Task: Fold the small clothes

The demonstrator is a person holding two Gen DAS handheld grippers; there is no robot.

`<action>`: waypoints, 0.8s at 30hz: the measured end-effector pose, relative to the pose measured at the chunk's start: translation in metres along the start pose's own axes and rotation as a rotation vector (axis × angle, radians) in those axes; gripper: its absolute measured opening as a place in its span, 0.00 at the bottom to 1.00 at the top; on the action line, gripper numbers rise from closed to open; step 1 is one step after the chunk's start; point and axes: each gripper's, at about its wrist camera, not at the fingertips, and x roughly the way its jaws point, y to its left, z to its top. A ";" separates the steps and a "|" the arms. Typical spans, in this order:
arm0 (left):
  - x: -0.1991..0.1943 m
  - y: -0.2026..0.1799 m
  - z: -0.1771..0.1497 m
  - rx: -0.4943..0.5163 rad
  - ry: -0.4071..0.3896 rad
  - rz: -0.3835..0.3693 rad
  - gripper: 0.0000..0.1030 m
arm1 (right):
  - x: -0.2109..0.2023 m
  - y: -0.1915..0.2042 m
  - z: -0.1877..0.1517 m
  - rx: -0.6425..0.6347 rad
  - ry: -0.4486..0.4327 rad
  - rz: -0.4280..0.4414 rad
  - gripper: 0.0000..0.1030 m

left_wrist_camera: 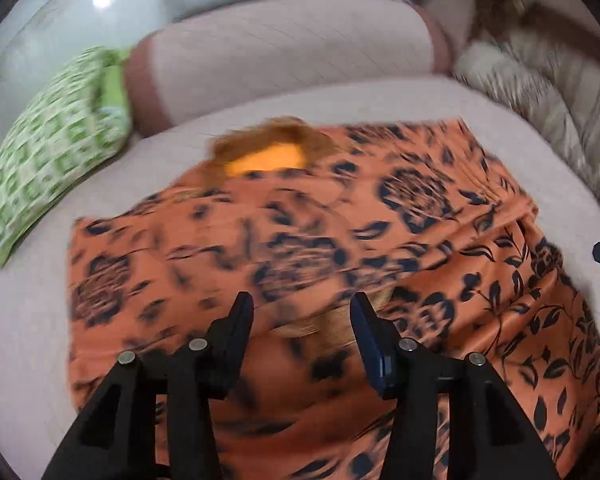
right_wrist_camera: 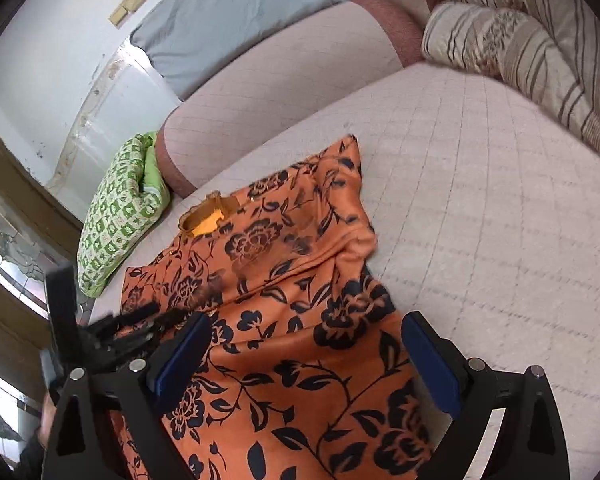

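An orange garment with a black flower print (left_wrist_camera: 340, 216) lies spread on a pale quilted mattress (left_wrist_camera: 28, 320), its neck opening (left_wrist_camera: 268, 156) towards the far side. It also shows in the right wrist view (right_wrist_camera: 300, 280). My left gripper (left_wrist_camera: 302, 312) is open, hovering just above the cloth near its middle, holding nothing. My right gripper (right_wrist_camera: 306, 332) is open over the garment's lower part, holding nothing. The left gripper shows blurred in the right wrist view (right_wrist_camera: 132, 328), at the garment's left edge.
A green patterned pillow (right_wrist_camera: 116, 216) lies at the mattress's far left. A pink bolster (right_wrist_camera: 280, 80) runs along the back, a grey pillow (right_wrist_camera: 228, 12) behind it. Striped bedding (right_wrist_camera: 540, 52) is piled at the right. The quilted mattress (right_wrist_camera: 480, 200) stretches right of the garment.
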 end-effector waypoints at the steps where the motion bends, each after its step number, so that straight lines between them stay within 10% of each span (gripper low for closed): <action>1: -0.012 0.018 -0.003 -0.034 -0.036 0.003 0.60 | 0.002 0.003 0.005 -0.004 0.006 0.010 0.94; 7: -0.029 0.135 -0.037 -0.265 -0.046 0.163 0.68 | 0.036 0.026 0.050 0.009 0.036 0.114 0.94; 12: 0.011 0.197 -0.056 -0.448 0.022 0.092 0.65 | 0.105 0.028 0.081 0.002 0.169 -0.031 0.93; 15: 0.035 0.206 -0.068 -0.510 0.097 -0.010 0.23 | 0.135 0.029 0.071 -0.037 0.269 -0.150 0.56; 17: 0.032 0.203 -0.070 -0.498 0.058 -0.005 0.15 | 0.131 0.036 0.069 -0.073 0.266 -0.161 0.08; 21: 0.025 0.204 -0.076 -0.532 0.022 -0.006 0.12 | 0.099 0.064 0.070 -0.185 0.138 -0.194 0.07; 24: 0.024 0.214 -0.080 -0.564 0.019 -0.015 0.14 | 0.125 0.048 0.052 -0.190 0.261 -0.233 0.17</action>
